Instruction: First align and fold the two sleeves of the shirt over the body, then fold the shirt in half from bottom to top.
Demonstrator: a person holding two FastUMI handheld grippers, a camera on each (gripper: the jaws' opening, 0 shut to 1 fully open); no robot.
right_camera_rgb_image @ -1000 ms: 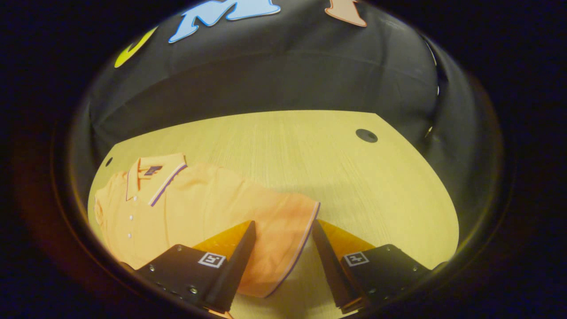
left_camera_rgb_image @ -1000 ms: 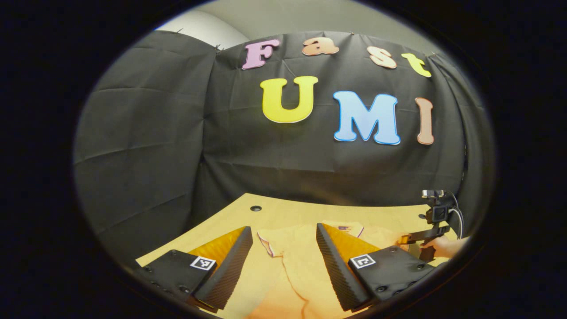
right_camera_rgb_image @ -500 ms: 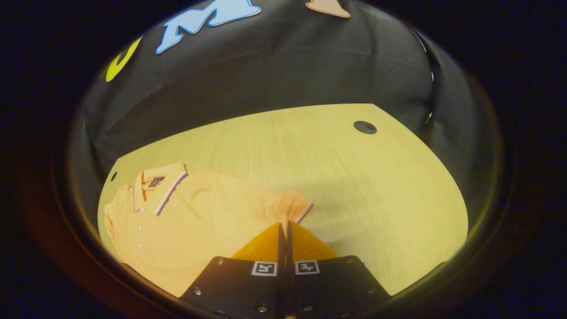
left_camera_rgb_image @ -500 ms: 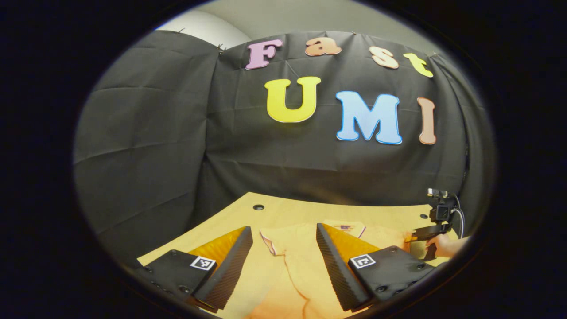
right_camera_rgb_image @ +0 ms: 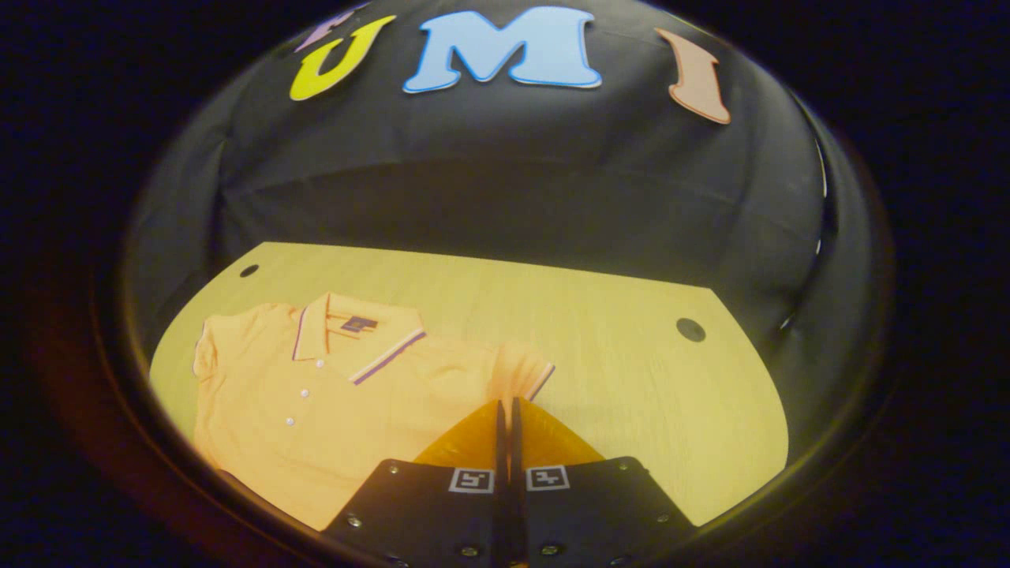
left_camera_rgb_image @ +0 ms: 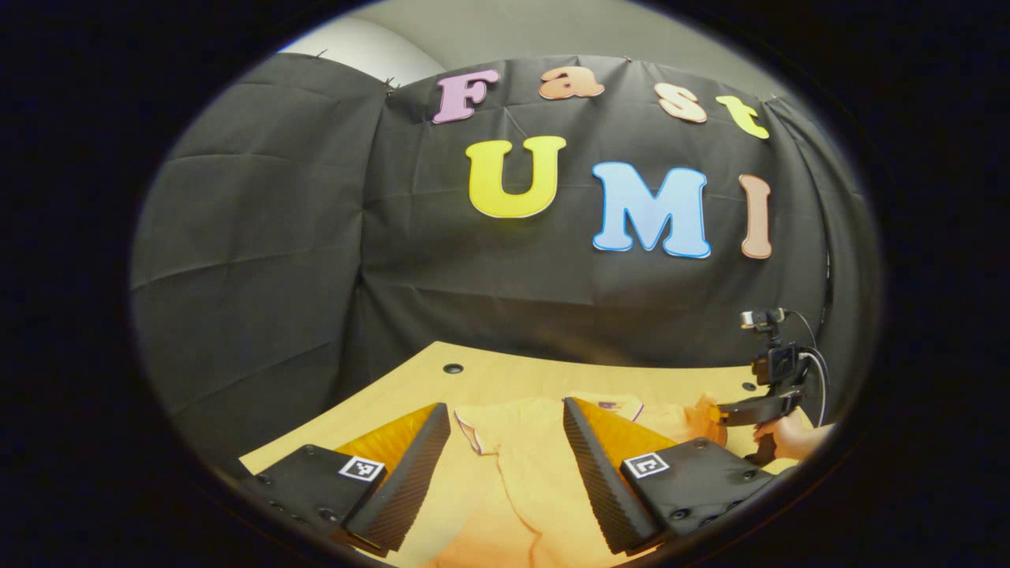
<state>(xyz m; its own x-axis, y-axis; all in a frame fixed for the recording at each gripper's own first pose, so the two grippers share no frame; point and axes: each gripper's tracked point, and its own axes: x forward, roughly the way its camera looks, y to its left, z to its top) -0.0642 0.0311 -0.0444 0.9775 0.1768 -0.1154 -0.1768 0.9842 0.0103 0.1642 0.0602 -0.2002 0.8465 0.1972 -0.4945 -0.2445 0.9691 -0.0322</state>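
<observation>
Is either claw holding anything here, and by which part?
The right claw is shut on the shirt, pinching its sleeve near the striped cuff. The left claw is open, holding nothing.

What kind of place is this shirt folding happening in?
Likely a staged recording booth, not a home: black cloth wall behind a bare light wooden table, one orange polo shirt, and a handheld right gripper.
</observation>
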